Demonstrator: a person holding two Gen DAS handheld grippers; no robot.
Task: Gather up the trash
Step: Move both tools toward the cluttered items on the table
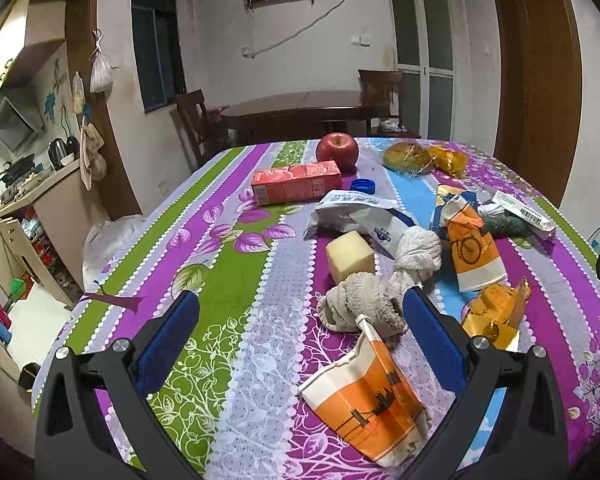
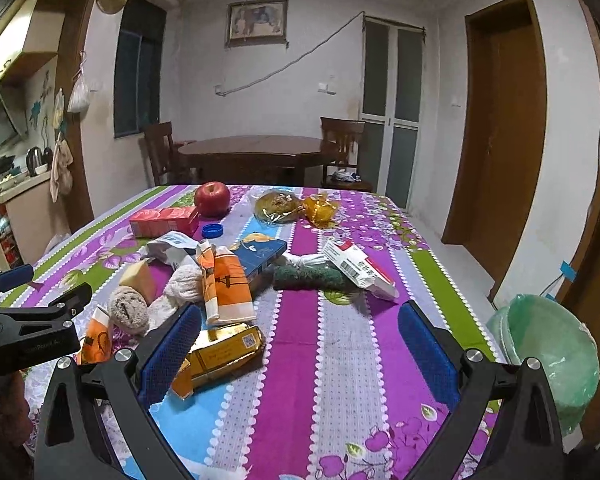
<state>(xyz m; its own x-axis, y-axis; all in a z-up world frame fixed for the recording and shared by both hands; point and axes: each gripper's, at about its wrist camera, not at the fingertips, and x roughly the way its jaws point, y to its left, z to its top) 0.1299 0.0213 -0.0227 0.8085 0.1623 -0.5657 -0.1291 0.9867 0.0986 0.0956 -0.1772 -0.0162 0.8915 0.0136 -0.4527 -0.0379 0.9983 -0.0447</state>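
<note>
**Both grippers open over a littered surface, bin at the right edge**

A green-lined bin (image 2: 548, 360) stood off the surface's edge, just right of the right gripper (image 2: 300, 332); what lay inside it could not be made out. The right gripper's jaws were spread wide and held nothing. Between them lay bare striped cloth on the surface (image 2: 340, 360), and the yellow carton (image 2: 220, 354) lay touching its left finger. Ahead of that finger a crushed orange paper cup (image 2: 226, 288) rested against a blue box (image 2: 260, 258); farther ahead and slightly right sat a green scrubber (image 2: 308, 278) and a white barcoded box (image 2: 360, 268).

The left gripper (image 1: 300, 312) was also spread apart and empty. A second flattened orange cup (image 1: 364, 396) lay between its fingers, close to the right one, with a grey rolled rag (image 1: 360, 304) just beyond, pressing against that finger's tip. Ahead of the rag stood a pale block (image 1: 350, 256), a white knotted cloth (image 1: 418, 250) and a crumpled white wrapper (image 1: 360, 216). Well ahead were a red juice carton (image 1: 296, 186), a blue bottle cap (image 1: 363, 186), an apple (image 1: 337, 151) and a wrapped pastry (image 1: 406, 158).
</note>
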